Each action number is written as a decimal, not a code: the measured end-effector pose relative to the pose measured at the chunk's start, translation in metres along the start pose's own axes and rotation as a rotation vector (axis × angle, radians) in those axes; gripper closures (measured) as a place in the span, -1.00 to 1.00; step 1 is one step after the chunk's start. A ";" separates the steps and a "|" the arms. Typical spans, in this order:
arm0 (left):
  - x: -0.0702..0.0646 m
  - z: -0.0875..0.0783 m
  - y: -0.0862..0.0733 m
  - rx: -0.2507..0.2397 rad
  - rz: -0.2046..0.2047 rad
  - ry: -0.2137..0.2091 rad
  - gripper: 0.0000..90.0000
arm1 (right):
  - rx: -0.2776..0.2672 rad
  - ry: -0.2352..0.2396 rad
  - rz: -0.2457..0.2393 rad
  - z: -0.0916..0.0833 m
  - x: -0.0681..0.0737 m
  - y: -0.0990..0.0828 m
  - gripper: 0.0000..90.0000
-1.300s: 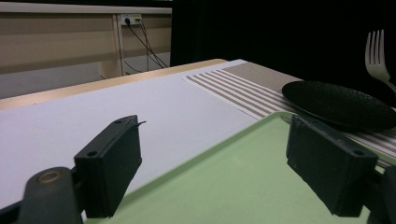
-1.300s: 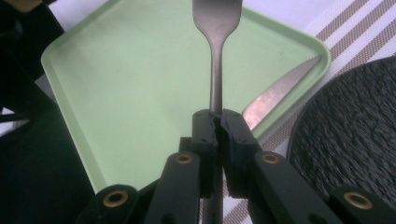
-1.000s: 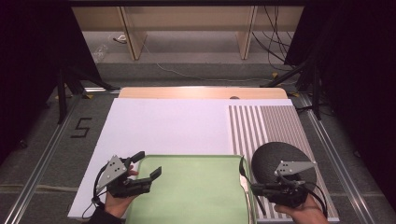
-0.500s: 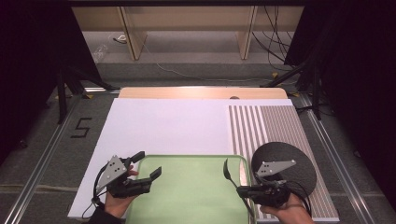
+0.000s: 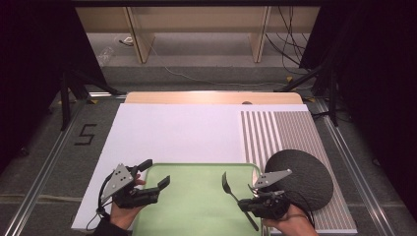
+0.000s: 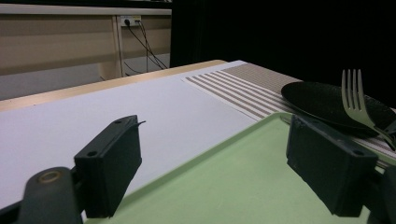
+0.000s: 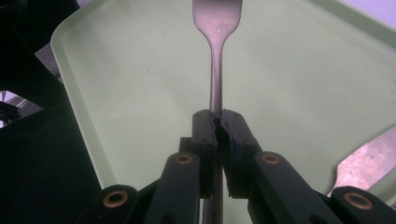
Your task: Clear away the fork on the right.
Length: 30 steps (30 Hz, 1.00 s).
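Jaws of the left gripper stood wide apart with nothing between them, one pad over the white board and the other pad over the green tray. It hovered at the tray's near left corner, held by the person's left hand. In the left gripper view, the tray's pale rim ran between the two pads, and beyond it lay the striped mat.

Further right, the green tray lay bare on its floor; the fork hung over its right part rather than lying in it. The right gripper was clamped on the fork's handle, its jaws pressed together around the thin stem in the right gripper view, where the fork pointed away from the camera with the head over the tray. The right hand held this gripper at the tray's near right edge.

Right of the tray, a black plate rested on the striped mat, just beside the tray's rim, with nothing seen on it.
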<state>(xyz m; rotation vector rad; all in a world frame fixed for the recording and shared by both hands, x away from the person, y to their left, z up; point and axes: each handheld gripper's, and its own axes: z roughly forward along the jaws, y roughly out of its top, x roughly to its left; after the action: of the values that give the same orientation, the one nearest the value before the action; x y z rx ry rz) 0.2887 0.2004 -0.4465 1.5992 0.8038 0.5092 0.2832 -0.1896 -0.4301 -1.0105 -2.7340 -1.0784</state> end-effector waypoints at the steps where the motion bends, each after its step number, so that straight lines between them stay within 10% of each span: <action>1: 0.000 0.000 0.000 0.000 0.000 0.001 -0.61 | 0.007 0.000 -0.003 0.002 0.001 0.001 0.88; 30: 0.000 0.000 0.000 0.000 0.000 0.002 -0.61 | 0.203 -0.026 -0.047 0.030 0.014 0.008 0.88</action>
<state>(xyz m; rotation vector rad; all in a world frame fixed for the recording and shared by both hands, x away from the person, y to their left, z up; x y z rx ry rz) 0.2888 0.2007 -0.4465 1.5994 0.8046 0.5108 0.2834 -0.1585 -0.4448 -0.9412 -2.8290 -0.7775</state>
